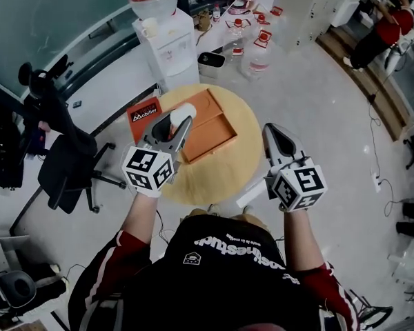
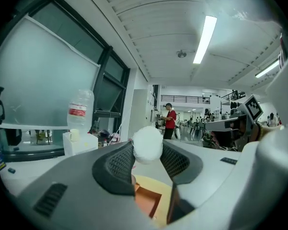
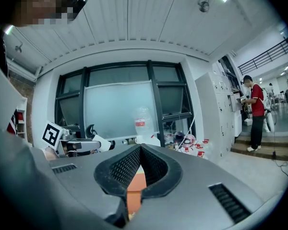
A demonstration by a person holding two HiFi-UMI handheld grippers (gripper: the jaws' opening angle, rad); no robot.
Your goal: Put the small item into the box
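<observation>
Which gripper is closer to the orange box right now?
Left. The left gripper, shut on the white item, hangs over the left edge of the box; the right gripper is off to its right, near the rim of the table.

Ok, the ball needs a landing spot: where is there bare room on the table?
The box looks empty inside. The table is bare between box and person, and in a strip right of the box. Crowded at left: the left gripper, shut on the ball, hangs over the box's left end, beside the booklet.
</observation>
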